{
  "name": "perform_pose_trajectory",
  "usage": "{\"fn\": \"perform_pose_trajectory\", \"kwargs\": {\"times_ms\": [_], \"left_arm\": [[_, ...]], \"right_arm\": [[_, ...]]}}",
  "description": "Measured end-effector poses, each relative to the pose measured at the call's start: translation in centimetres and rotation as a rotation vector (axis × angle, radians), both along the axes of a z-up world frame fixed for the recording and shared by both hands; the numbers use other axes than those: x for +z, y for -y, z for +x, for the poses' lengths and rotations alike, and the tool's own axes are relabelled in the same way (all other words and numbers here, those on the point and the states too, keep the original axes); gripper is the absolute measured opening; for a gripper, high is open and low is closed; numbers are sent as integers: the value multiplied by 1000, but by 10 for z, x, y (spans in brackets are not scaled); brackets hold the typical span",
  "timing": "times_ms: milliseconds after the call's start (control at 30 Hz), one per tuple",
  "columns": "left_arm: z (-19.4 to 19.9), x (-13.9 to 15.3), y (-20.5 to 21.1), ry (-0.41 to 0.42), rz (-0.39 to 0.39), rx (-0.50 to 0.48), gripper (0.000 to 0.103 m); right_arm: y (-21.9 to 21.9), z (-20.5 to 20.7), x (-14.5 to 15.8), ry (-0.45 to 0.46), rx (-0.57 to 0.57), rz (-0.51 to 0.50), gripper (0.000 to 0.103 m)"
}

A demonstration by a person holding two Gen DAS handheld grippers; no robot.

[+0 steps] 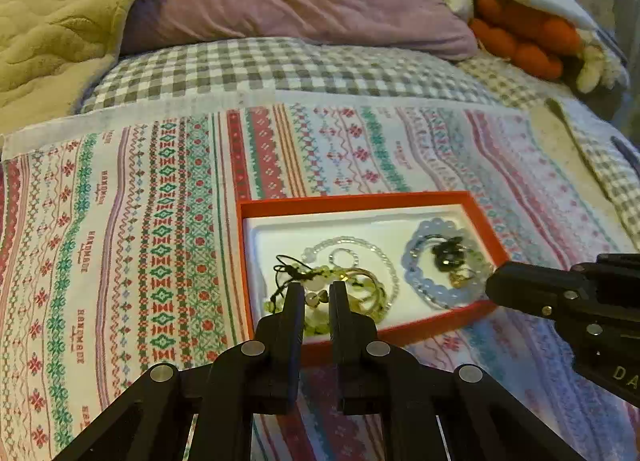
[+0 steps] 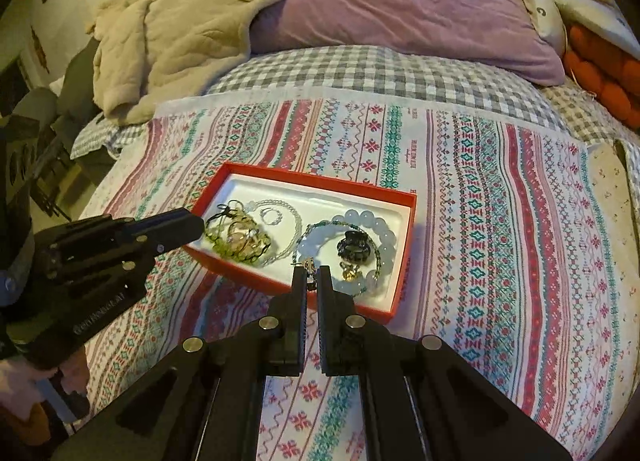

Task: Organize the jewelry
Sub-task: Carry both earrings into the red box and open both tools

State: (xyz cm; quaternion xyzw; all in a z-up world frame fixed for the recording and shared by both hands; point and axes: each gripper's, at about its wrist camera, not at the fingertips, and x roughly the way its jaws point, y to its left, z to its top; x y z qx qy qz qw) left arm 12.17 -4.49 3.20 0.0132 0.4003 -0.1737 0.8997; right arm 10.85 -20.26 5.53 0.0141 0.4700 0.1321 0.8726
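Your jewelry sits in the red box (image 2: pixel 402 257) on the patterned cloth (image 2: pixel 480 189) over the bed. The pale bead bracelet (image 2: pixel 384 229) is light, hard and slippery, so pinch across a single bead. The green tangle (image 1: pixel 320 281) is limp and will likely snag. Your left gripper (image 1: pixel 317 295) has fingers narrowly apart over it; your right gripper (image 2: pixel 311 281) looks the same, holding nothing.
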Motion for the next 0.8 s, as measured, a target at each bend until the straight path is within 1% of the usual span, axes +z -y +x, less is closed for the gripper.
{"fn": "perform_pose_trajectory", "kwargs": {"times_ms": [267, 533, 600, 667, 800], "left_arm": [[17, -14, 2, -25, 19, 22, 7], [24, -18, 2, -29, 27, 32, 8], [24, -19, 1, -34, 30, 33, 11], [23, -17, 0, -32, 31, 35, 21], [20, -11, -1, -30, 24, 25, 29]], "right_arm": [[1, 18, -16, -34, -13, -2, 4], [2, 23, -24, -56, -8, -5, 5], [3, 23, -24, -57, -14, -9, 6], [3, 24, -25, -60, -17, -15, 6], [6, 23, -22, -67, -18, -15, 6]]}}
